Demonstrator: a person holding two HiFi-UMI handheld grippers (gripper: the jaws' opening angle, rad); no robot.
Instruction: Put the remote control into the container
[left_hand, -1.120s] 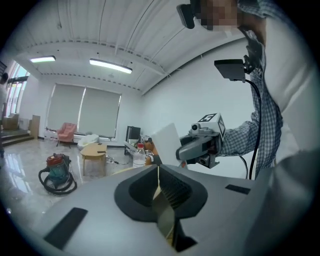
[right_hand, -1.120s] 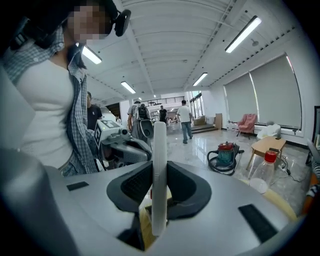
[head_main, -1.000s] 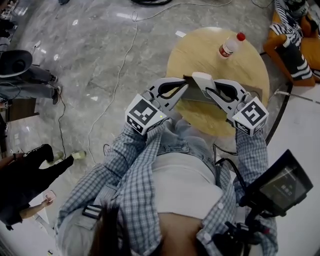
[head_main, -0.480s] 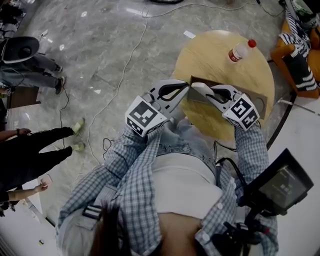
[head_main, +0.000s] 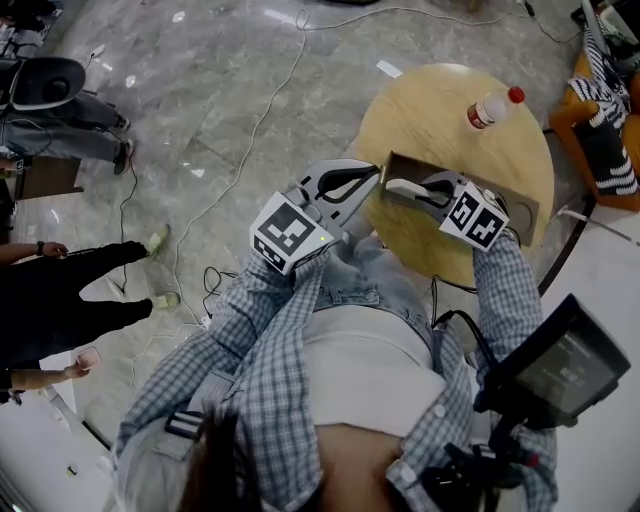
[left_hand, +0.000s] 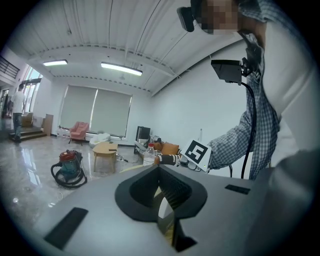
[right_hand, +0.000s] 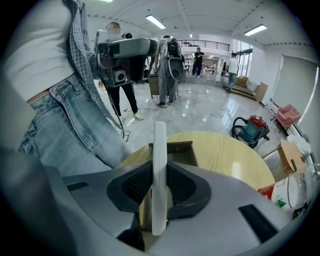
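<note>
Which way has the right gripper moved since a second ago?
Yes. The right gripper, shut on the slim white remote control, has dropped toward the open brown rectangular container on the round wooden table.

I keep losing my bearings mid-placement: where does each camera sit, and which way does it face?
Head view: on the person's head, looking steeply down at table, container, left gripper, right gripper; shirt and jeans show.
Left gripper view: on the shut left gripper, facing roughly level across the room; a checked sleeve shows.
Right gripper view: on the right gripper, tilted down past the gripped remote control toward the container; jeans show.
Shared: the bottle appears in all three.
</note>
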